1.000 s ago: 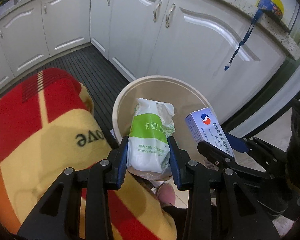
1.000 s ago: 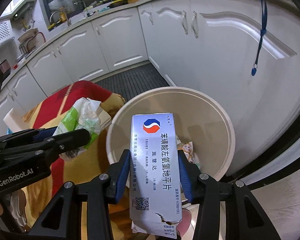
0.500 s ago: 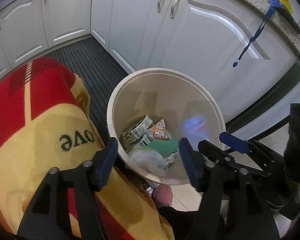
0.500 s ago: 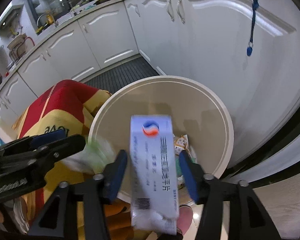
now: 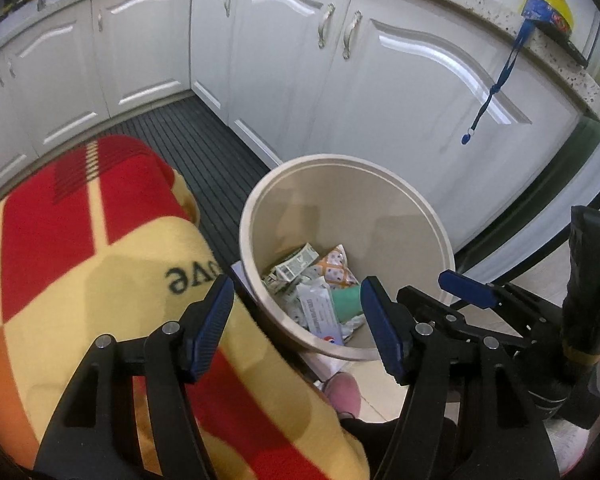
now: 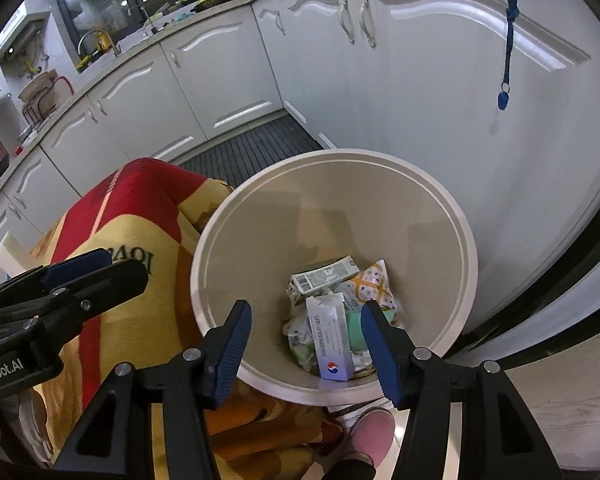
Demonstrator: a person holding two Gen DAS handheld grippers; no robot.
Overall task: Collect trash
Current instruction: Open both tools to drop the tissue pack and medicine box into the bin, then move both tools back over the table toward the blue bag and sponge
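Now both the left gripper [image 5: 298,326] and right gripper [image 6: 306,348] are spread, empty, above the bin [image 6: 456,220]; the drop step is judged done, more trash is to be fetched next.

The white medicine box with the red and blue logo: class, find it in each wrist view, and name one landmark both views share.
Left wrist: medicine box lies low in the bin, between the open fingers.
Right wrist: medicine box lies in the bin, on the other trash.
Shared landmark: the bin's rim.
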